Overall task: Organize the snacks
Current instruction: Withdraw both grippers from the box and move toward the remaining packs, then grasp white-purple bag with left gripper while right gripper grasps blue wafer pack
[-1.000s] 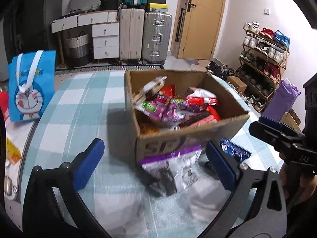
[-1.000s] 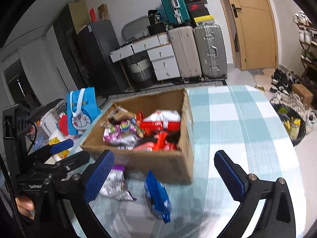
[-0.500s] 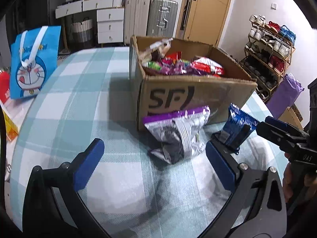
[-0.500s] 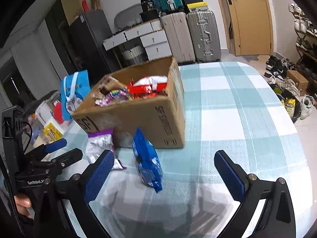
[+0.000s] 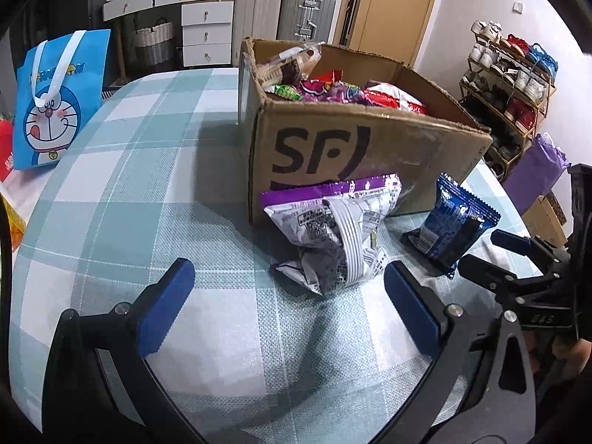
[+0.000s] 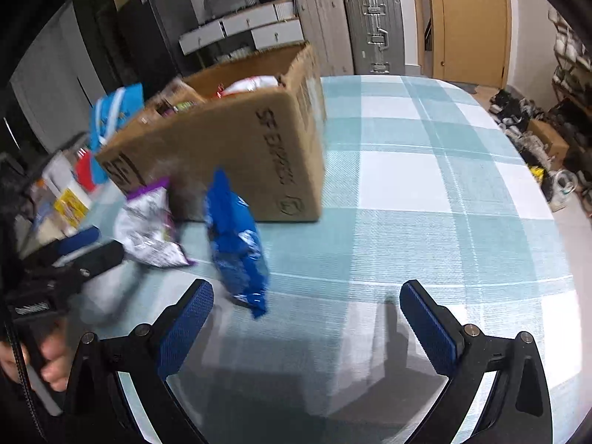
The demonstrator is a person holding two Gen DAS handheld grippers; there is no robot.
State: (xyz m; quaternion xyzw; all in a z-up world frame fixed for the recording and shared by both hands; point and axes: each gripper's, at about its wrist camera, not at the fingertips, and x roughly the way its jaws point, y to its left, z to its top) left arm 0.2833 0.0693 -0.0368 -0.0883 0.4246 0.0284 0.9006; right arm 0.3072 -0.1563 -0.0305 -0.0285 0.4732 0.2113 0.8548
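A cardboard box (image 5: 370, 148) full of snack packets stands on the checked table (image 5: 148, 185); it also shows in the right wrist view (image 6: 236, 140). A purple-and-white snack bag (image 5: 333, 236) and a blue snack packet (image 5: 451, 225) lean against its front. My left gripper (image 5: 288, 303) is open and empty, just short of the purple bag. My right gripper (image 6: 307, 325) is open and empty, close to the blue packet (image 6: 236, 244), with the purple bag (image 6: 148, 225) to its left.
A blue Doraemon bag (image 5: 59, 100) stands at the table's left edge. Suitcases (image 5: 307, 11) and drawers stand by the far wall, a shoe rack (image 5: 510, 74) at the right. The table's right half (image 6: 425, 185) is bare cloth.
Both grippers have dropped lower and moved closer to the two packets in front of the box. The jaws stay open.
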